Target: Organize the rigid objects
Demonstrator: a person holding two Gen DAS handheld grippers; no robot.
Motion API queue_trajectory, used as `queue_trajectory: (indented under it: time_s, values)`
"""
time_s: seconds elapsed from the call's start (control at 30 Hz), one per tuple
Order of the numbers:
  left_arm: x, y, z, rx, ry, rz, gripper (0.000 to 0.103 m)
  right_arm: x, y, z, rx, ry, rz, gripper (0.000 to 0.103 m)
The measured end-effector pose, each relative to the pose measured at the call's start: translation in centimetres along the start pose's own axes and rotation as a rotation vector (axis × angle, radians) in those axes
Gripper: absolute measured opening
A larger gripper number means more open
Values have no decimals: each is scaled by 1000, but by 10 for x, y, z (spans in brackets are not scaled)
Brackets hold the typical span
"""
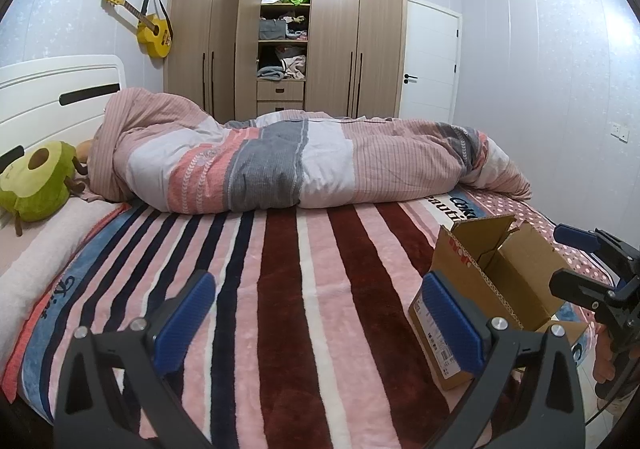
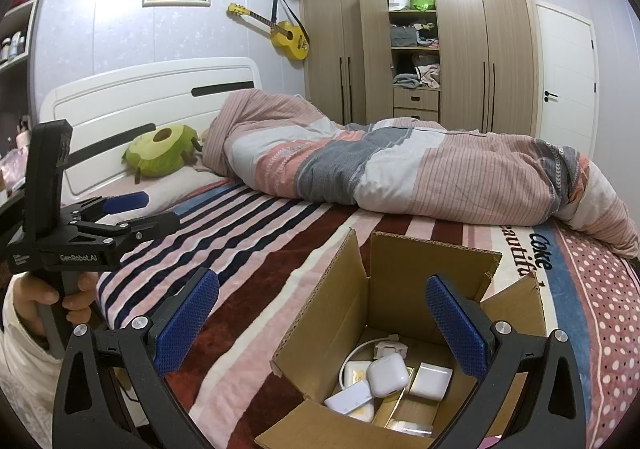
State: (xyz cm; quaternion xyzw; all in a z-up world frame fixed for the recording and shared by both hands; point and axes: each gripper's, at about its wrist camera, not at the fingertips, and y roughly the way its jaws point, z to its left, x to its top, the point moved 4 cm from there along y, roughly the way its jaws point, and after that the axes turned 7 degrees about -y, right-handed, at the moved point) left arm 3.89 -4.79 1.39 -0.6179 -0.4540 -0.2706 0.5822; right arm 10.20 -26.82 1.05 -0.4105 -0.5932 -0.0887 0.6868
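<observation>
An open cardboard box [image 2: 404, 289] stands on the striped blanket near the bed's front right edge; it also shows in the left wrist view [image 1: 504, 281]. Inside lie several white rigid items: an earbud case [image 2: 388, 375], a charger block [image 2: 431, 381], a cabled adapter [image 2: 390, 349] and a flat white device [image 2: 348, 401]. My right gripper [image 2: 322, 323] is open and empty, just above the box's opening. My left gripper [image 1: 318, 323] is open and empty over the blanket, left of the box. It shows in the right wrist view [image 2: 136, 213], held by a hand.
A rolled striped duvet [image 1: 304, 161] lies across the far half of the bed. An avocado plush [image 1: 38, 181] sits by the white headboard [image 1: 56, 89]. A wardrobe [image 1: 288, 21], a yellow guitar [image 1: 154, 33] and a door [image 1: 430, 61] stand behind. Shelves [image 2: 16, 37] are at the left.
</observation>
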Motion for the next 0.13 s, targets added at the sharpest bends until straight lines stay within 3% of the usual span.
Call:
queue_trajectory:
  time_s: [0.13]
  values:
    - [0, 0, 1, 2, 1, 3, 102, 0, 0, 0, 0, 1, 1, 103]
